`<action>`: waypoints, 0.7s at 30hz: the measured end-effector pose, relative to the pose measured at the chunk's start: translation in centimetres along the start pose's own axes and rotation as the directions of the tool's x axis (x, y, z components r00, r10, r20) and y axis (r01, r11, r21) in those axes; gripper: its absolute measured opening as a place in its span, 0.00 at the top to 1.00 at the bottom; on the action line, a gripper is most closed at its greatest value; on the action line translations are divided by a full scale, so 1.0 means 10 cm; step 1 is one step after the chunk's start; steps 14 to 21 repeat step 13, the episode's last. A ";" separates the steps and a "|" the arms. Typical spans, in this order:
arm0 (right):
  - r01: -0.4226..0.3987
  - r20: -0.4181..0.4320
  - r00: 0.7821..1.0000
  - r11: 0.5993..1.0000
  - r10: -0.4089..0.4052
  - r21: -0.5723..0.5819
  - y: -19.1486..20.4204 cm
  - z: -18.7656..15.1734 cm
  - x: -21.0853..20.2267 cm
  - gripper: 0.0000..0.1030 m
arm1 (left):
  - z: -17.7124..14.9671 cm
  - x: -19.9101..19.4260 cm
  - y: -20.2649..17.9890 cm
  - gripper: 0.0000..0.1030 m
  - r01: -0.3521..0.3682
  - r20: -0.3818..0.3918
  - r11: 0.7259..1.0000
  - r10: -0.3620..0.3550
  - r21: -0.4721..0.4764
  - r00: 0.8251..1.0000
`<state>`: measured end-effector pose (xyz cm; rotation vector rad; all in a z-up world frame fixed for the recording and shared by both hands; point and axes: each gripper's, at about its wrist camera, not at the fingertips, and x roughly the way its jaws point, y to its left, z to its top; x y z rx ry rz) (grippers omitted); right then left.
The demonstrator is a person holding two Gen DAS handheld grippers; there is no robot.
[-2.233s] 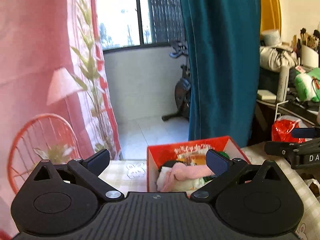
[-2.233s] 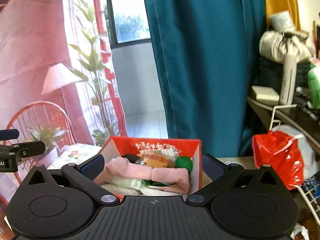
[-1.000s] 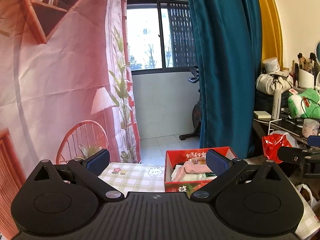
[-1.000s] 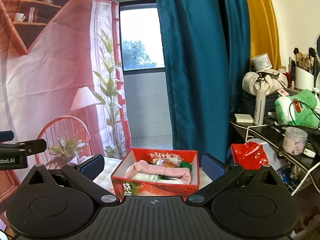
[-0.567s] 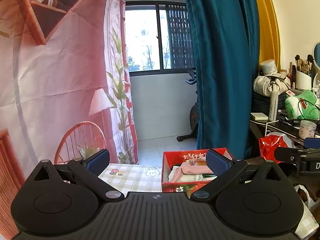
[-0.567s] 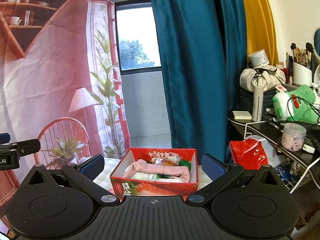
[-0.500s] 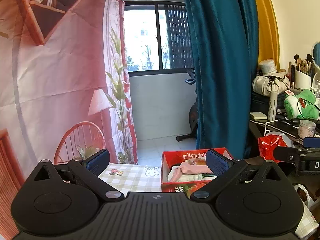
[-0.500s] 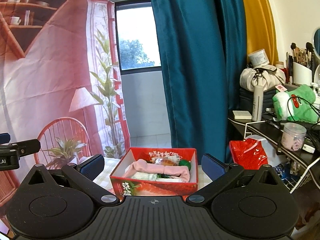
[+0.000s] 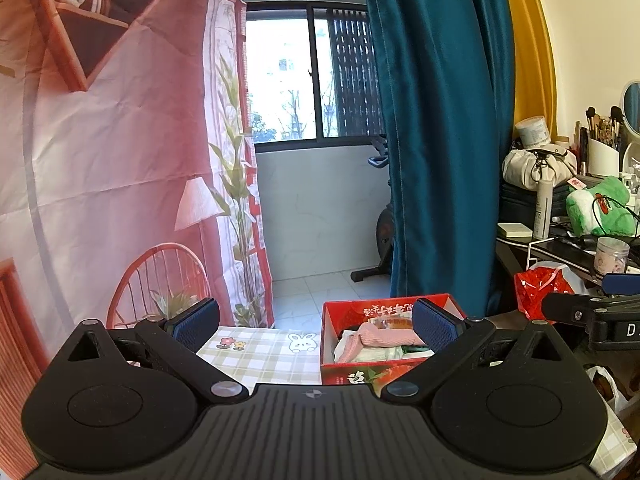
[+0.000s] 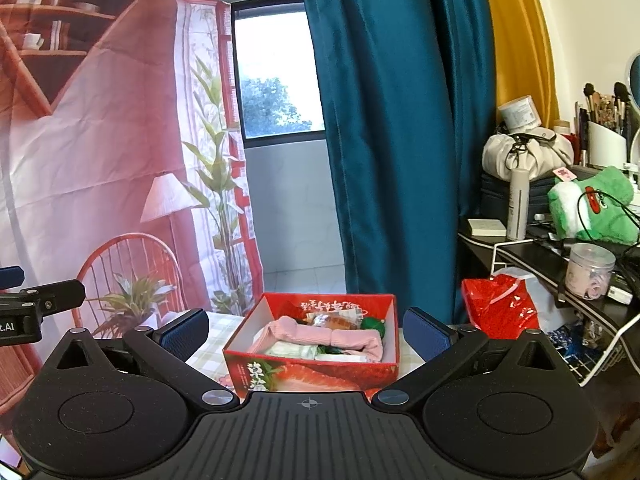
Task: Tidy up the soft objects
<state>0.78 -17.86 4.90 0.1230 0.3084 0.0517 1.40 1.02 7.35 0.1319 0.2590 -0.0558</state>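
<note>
A red cardboard box (image 10: 312, 372) (image 9: 352, 374) stands on a small table with a checked cloth (image 9: 260, 354). Inside lie a pink rolled cloth (image 10: 320, 338) (image 9: 380, 338), white soft items (image 10: 288, 349), a green ball (image 10: 373, 325) and a wrapped snack (image 10: 336, 322). My left gripper (image 9: 316, 326) is open, held back from the table, with the box behind its right finger. My right gripper (image 10: 306, 330) is open too, with the box seen between its fingers but farther off. Nothing is held by either. The right gripper's finger shows in the left view (image 9: 580, 312).
A teal curtain (image 10: 392, 140) hangs behind the table, a pink printed backdrop (image 10: 100, 160) to the left. On the right a dark desk (image 10: 560, 256) holds a green plush (image 10: 592, 210), a jar and bottles. A red plastic bag (image 10: 500, 308) hangs by a wire rack.
Both grippers have drawn back and up from the box, which now looks smaller and farther. In the last half second almost nothing moved. Both stay open.
</note>
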 end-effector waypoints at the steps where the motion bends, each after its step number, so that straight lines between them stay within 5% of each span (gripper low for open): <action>1: -0.001 -0.001 1.000 1.000 0.001 -0.001 0.01 0.00 0.00 0.00 | 0.00 0.00 0.00 0.00 0.000 -0.001 1.000 0.000 0.000 1.000; 21: -0.004 -0.013 1.000 1.000 0.004 0.001 0.02 -0.01 0.03 0.00 | -0.02 0.02 0.04 0.00 0.017 -0.003 1.000 -0.017 -0.007 1.000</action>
